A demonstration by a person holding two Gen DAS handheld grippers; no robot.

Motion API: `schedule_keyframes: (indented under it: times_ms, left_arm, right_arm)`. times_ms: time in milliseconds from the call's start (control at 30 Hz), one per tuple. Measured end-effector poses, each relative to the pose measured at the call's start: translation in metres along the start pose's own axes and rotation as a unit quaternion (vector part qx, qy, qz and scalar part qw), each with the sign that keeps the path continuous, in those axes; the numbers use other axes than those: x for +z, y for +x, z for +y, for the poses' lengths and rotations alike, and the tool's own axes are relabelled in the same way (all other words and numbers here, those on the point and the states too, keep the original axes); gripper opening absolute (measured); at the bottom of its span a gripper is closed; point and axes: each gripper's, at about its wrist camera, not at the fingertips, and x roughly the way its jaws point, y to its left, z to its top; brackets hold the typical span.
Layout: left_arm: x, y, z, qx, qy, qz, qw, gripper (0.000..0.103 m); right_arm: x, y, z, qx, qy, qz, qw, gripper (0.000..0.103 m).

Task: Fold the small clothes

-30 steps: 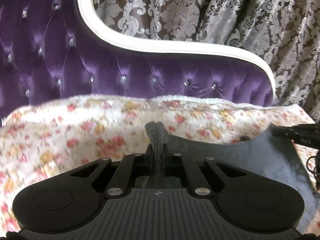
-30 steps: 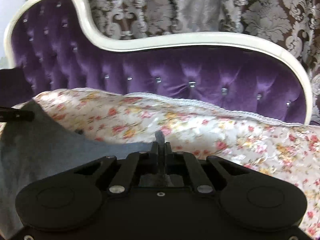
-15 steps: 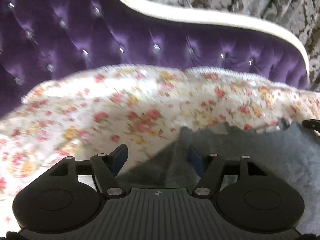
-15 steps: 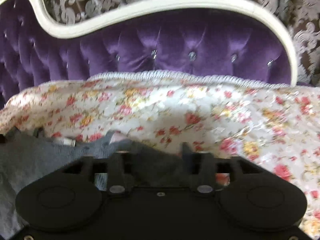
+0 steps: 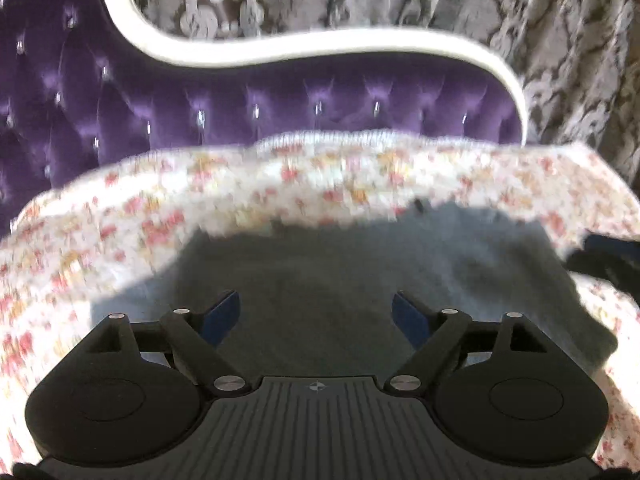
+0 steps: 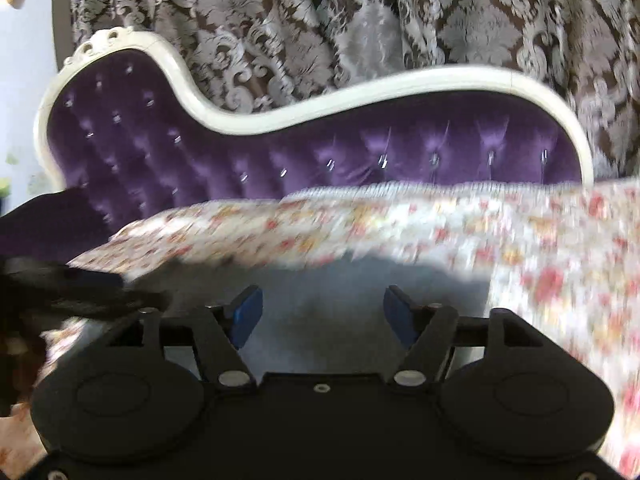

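A small grey garment [image 5: 360,264] lies flat on the flowered cover [image 5: 120,232] of the sofa seat. My left gripper [image 5: 316,314] is open and empty, just above the garment's near part. In the right wrist view the same garment [image 6: 320,288] lies under my right gripper [image 6: 323,312], which is open and empty. The right gripper's fingers [image 5: 608,258] show at the right edge of the left wrist view, beside the garment. The left gripper's fingers [image 6: 80,288] show at the left in the right wrist view. Both views are blurred by motion.
The purple tufted sofa back [image 5: 280,108] with its white curved frame [image 6: 360,92] rises behind the seat. A patterned brown and silver curtain [image 6: 360,20] hangs behind the sofa. The flowered cover [image 6: 560,260] spreads to both sides of the garment.
Both grippers were shut on the grey garment one second ago. They have opened and let it go, then drawn back. The garment now lies flat on the cover.
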Motion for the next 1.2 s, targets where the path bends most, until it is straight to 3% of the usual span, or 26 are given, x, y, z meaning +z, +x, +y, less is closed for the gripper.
schedule_keyframes:
  times_ms: [167, 267, 333, 500, 600, 633, 700, 867, 1033, 1067, 1200]
  left_arm:
    - [-0.019, 0.032, -0.016, 0.042, 0.018, 0.056, 0.9974, 0.086]
    - [-0.027, 0.038, -0.016, 0.059, 0.019, 0.050, 0.9968, 0.094]
    - [-0.024, 0.040, -0.009, 0.052, -0.005, 0.057, 0.9970, 0.095]
    - [-0.019, 0.038, -0.006, 0.035, -0.008, 0.076, 0.9964, 0.096]
    - [-0.010, 0.032, -0.005, 0.010, -0.029, 0.092, 0.9953, 0.093]
    - [-0.005, 0.028, -0.004, -0.003, -0.044, 0.084, 0.9955, 0.091]
    - [0.007, 0.022, -0.006, -0.013, -0.063, 0.064, 0.9959, 0.091]
    - [0.037, 0.040, -0.026, 0.025, -0.024, 0.048, 0.9983, 0.091]
    - [0.037, 0.086, -0.036, 0.066, -0.009, 0.093, 0.9934, 0.092]
    - [0.032, 0.094, -0.036, 0.070, -0.006, 0.105, 0.9920, 0.095]
    - [0.029, 0.090, -0.029, 0.060, -0.016, 0.090, 0.9940, 0.093]
  right_arm:
    - [-0.044, -0.029, 0.016, 0.010, 0.019, 0.030, 0.999, 0.072]
    - [-0.063, -0.038, 0.026, 0.016, 0.023, 0.043, 0.999, 0.072]
    - [-0.074, -0.041, 0.033, 0.023, 0.026, 0.048, 0.998, 0.072]
    - [-0.098, -0.034, 0.047, 0.032, 0.013, 0.068, 0.997, 0.074]
    - [-0.099, -0.032, 0.055, 0.032, -0.014, 0.072, 0.997, 0.085]
    - [-0.099, -0.029, 0.058, 0.036, -0.023, 0.078, 0.996, 0.092]
    - [-0.099, -0.025, 0.063, 0.035, -0.041, 0.085, 0.995, 0.095]
    - [-0.108, -0.024, 0.079, 0.013, -0.089, 0.092, 0.992, 0.100]
    - [-0.113, -0.029, 0.079, 0.013, -0.091, 0.095, 0.991, 0.101]
    - [-0.112, -0.028, 0.079, 0.014, -0.091, 0.096, 0.991, 0.102]
    - [-0.111, -0.026, 0.081, 0.015, -0.091, 0.097, 0.991, 0.103]
